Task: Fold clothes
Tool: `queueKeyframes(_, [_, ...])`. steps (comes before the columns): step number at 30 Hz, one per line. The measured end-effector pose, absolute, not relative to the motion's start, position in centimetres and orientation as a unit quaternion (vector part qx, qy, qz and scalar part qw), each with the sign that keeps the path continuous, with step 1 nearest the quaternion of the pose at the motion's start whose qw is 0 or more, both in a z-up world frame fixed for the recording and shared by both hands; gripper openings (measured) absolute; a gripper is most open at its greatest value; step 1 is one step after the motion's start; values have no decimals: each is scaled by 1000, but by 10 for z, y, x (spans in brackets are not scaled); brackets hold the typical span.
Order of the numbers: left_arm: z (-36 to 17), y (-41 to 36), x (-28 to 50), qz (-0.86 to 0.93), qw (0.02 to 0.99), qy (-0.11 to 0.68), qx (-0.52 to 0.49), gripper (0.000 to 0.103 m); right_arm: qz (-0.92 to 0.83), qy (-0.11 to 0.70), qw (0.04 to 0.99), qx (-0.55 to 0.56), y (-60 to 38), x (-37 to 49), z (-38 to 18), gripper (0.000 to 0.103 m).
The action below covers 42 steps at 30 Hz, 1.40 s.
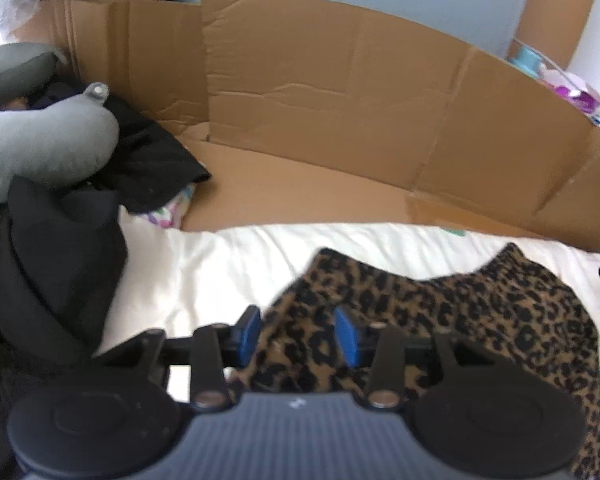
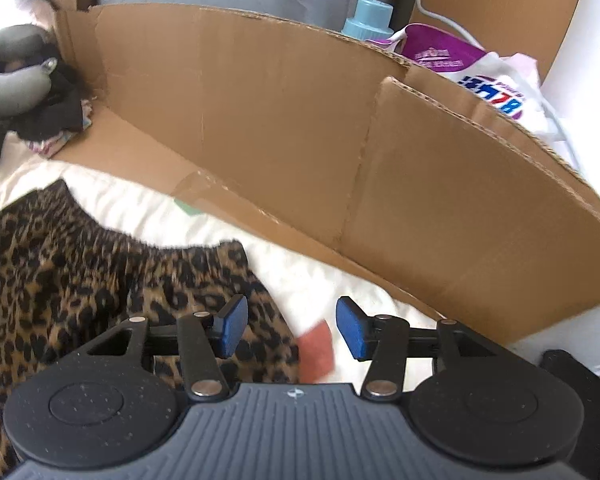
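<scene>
Honestly, both the left gripper (image 1: 298, 334) and right gripper (image 2: 292, 328) hang wide open over the leopard-print garment (image 1: 440, 308) bunched on the white sheet (image 1: 204, 272); grabbing one layer could leave it lopsided.

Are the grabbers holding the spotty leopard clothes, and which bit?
No. Both are open over the leopard garment: the left hand-held gripper above its left edge, the right hand-held gripper above its right edge. Nothing is pinched.

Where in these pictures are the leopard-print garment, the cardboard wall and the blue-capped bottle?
leopard-print garment (image 1: 480, 312): left wrist view, on its spotted middle.
cardboard wall (image 2: 260, 120): right wrist view, on its bare inner face.
blue-capped bottle (image 2: 370, 16): right wrist view, on the cap showing above the cardboard.
</scene>
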<state>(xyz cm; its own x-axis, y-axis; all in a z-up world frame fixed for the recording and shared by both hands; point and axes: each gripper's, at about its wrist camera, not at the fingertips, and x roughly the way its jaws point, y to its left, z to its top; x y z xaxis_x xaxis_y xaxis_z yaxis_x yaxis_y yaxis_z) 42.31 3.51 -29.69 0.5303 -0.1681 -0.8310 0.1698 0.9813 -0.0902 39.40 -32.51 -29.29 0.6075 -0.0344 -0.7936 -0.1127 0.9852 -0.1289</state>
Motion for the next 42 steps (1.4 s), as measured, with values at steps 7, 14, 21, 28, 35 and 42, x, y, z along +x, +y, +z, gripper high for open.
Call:
queueKeyframes(7, [-287, 7, 385, -131, 869, 476, -13, 45, 31, 436, 895, -82, -339, 344, -271, 58])
queueKeyframes(14, [-249, -20, 349, -170, 878, 446, -39, 55, 9, 370, 929, 34, -361, 271, -224, 61])
queueKeyframes(21, [-206, -50, 315, -177, 877, 444, -46, 65, 5, 280, 957, 79, -377, 199, -180, 99])
queueKeyframes(28, [-173, -72, 287, -170, 877, 449, -29, 65, 6, 251, 965, 74, -383, 165, -159, 99])
queueKeyframes(35, [-145, -87, 281, -186, 882, 434, -15, 68, 15, 236, 968, 82, -381, 150, -152, 101])
queueKeyframes(42, [-164, -91, 276, -211, 878, 430, -3, 68, 58, 247, 963, 94, -365, 150, -177, 101])
